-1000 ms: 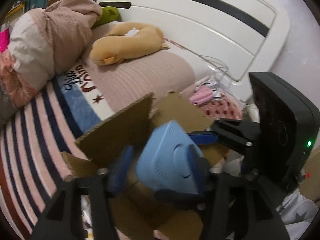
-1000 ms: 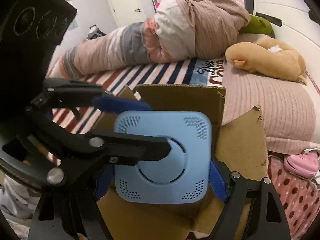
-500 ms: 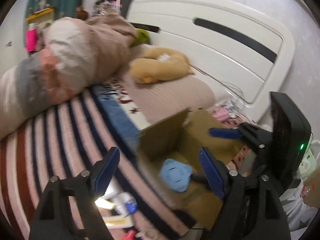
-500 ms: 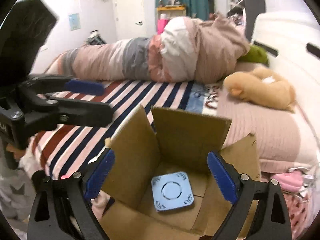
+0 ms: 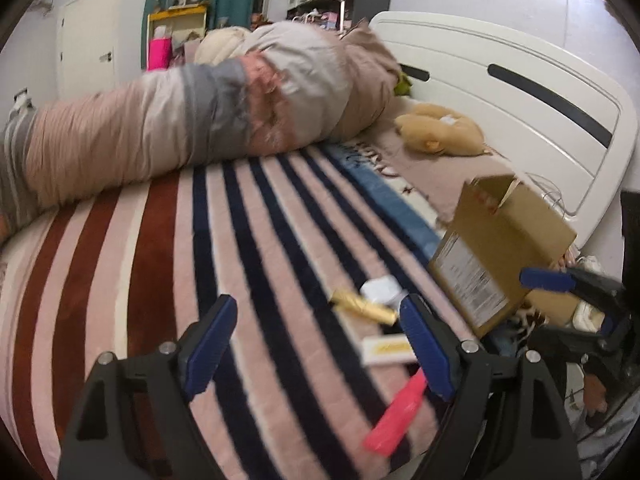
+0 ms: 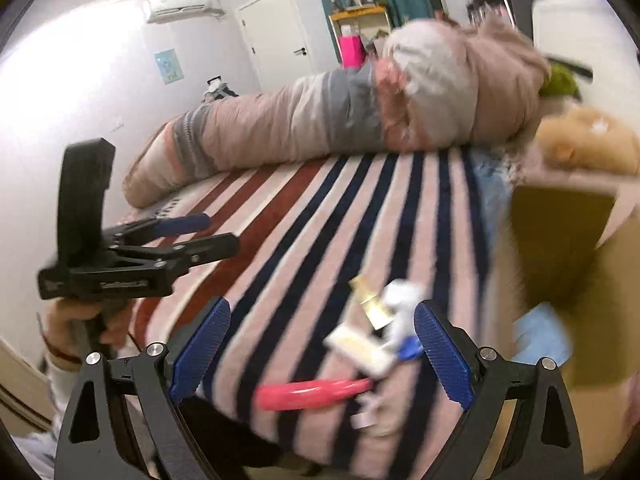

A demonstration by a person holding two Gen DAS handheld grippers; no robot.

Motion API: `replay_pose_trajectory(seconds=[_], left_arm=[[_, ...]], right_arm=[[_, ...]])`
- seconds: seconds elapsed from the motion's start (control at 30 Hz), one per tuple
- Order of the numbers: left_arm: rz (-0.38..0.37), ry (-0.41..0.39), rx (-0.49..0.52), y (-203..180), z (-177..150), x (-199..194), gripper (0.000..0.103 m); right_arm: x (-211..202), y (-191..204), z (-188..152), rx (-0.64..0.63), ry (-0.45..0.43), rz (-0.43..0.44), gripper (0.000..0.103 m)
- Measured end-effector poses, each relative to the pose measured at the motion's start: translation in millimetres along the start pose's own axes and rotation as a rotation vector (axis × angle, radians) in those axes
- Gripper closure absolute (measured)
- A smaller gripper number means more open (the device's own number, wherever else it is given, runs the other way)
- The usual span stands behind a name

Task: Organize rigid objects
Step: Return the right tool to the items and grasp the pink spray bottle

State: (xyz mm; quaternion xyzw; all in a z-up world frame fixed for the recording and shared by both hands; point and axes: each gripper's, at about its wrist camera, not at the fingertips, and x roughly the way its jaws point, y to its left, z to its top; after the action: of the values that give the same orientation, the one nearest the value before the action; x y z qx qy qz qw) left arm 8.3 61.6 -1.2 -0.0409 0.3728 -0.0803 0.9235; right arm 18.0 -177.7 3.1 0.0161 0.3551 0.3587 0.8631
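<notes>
An open cardboard box point(image 5: 500, 248) stands at the bed's right edge; it also shows in the right wrist view point(image 6: 568, 248), with the blue square device point(image 6: 540, 334) partly visible in it. Loose items lie on the striped blanket: a gold tube point(image 5: 362, 307), a white object point(image 5: 382, 289), a white and yellow packet point(image 5: 388, 349) and a pink tube point(image 5: 396, 416). The pink tube point(image 6: 316, 392) and packet point(image 6: 362, 348) lie between my right fingers' span. My left gripper point(image 5: 318, 346) is open and empty. My right gripper point(image 6: 320, 350) is open and empty.
A rolled duvet point(image 5: 192, 120) lies across the far side of the bed. A tan plush toy point(image 5: 440, 134) sits by the white headboard point(image 5: 520, 92). The left gripper point(image 6: 188, 236) shows at left in the right wrist view.
Both grippers let go of the blue device, which now lies in the box. Both have pulled back and swung left over the blanket toward the loose items.
</notes>
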Motion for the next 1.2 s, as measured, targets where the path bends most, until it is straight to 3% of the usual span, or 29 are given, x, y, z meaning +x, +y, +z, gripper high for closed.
replay_pose_trajectory(seconds=[0.13, 0.2, 0.27, 0.4, 0.47, 0.63, 0.8, 0.87, 1.2], left_arm=[[-0.012, 0.024, -0.007, 15.7, -28.7, 12.3, 0.022], [0.025, 0.045, 0.0, 19.9, -42.4, 19.2, 0.022], [0.026, 0.065, -0.002, 22.2, -53.8, 25.9, 0.022], [-0.052, 0.091, -0.046, 29.0, -67.0, 33.6, 0.022], [-0.052, 0.097, -0.052, 30.9, -70.7, 34.7, 0.022], [-0.066, 0.107, -0.053, 34.0, -72.6, 35.0, 0.022], [-0.061, 0.11, -0.07, 39.9, -73.6, 34.8, 0.022], [-0.053, 0.112, -0.076, 42.7, -74.3, 35.1, 0.022], [-0.044, 0.084, -0.167, 54.2, -78.7, 31.8, 0.022]], right_arm=[[37.2, 9.7, -42.6, 0.125, 0.079, 0.015, 0.031], [60.4, 12.1, -63.7, 0.186, 0.156, 0.011, 0.036], [72.5, 8.6, -78.7, 0.262, 0.179, 0.001, 0.039], [93.6, -2.4, -99.5, 0.448, 0.206, 0.01, 0.045], [100.6, -2.4, -102.9, 0.475, 0.209, -0.001, 0.045], [117.5, 2.4, -99.4, 0.453, 0.205, -0.066, 0.056], [126.0, 23.3, -88.0, 0.264, 0.217, -0.064, 0.072], [132.5, 30.3, -83.3, 0.177, 0.237, -0.073, 0.072], [159.2, 49.9, -62.9, 0.006, 0.371, -0.101, 0.071]])
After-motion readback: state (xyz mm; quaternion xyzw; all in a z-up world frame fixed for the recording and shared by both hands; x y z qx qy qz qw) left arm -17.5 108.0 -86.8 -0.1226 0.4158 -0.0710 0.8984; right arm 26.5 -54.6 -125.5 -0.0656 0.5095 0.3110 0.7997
